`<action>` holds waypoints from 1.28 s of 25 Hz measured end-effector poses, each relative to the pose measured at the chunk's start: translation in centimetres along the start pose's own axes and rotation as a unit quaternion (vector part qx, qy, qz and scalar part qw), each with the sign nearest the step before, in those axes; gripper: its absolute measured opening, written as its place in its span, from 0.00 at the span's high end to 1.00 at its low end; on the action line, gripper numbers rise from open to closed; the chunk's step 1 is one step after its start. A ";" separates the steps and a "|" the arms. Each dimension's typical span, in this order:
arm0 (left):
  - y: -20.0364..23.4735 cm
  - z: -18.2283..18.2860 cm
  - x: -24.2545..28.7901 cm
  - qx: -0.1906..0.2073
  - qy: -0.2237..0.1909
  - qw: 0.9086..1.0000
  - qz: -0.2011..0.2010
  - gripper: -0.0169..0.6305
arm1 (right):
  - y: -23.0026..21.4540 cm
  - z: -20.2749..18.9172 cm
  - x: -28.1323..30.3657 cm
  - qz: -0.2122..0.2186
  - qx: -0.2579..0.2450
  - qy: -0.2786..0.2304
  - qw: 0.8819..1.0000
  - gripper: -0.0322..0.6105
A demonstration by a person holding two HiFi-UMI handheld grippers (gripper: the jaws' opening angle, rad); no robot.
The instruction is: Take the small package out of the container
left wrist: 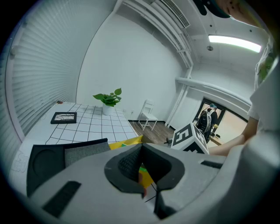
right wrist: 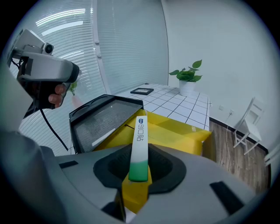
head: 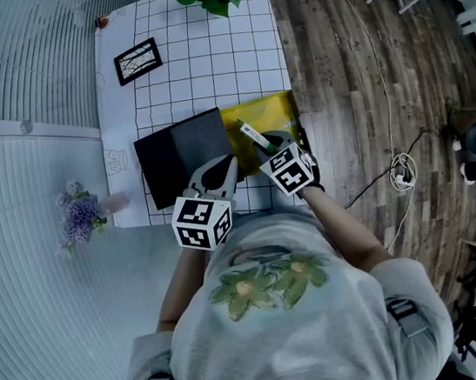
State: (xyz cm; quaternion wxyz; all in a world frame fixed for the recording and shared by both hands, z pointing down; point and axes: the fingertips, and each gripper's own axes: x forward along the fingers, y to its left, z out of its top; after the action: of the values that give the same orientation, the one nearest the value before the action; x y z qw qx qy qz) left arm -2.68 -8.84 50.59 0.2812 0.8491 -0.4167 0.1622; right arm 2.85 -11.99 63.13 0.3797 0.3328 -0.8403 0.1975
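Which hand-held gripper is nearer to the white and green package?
Right. The right hand-held gripper grips the white and green package between its jaws. The left hand-held gripper is apart from it, at the near edge of the black tray.

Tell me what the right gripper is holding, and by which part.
The right gripper is shut on the small package, a slim white-and-green stick, gripped at its green end; its white end points out over the yellow container.
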 end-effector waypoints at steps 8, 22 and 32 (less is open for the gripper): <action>0.1 -0.1 -0.2 0.000 -0.001 1.000 0.000 0.96 | 0.0 0.4 -0.5 -0.009 0.002 -0.012 1.000 0.81; 0.1 -0.4 -1.0 0.001 -0.003 1.000 -0.005 0.96 | 0.9 1.9 -2.1 -0.014 0.002 -0.035 0.999 0.81; -0.3 -0.5 -1.7 0.009 0.000 1.000 -0.019 0.96 | 1.8 3.0 -4.2 -0.029 0.005 -0.054 0.998 0.81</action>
State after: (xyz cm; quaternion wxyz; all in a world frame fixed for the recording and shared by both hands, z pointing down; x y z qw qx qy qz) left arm -3.46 -7.31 50.00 0.2768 0.8594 -0.3989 0.1601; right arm 2.09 -10.74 57.84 0.3379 0.3692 -0.8484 0.1722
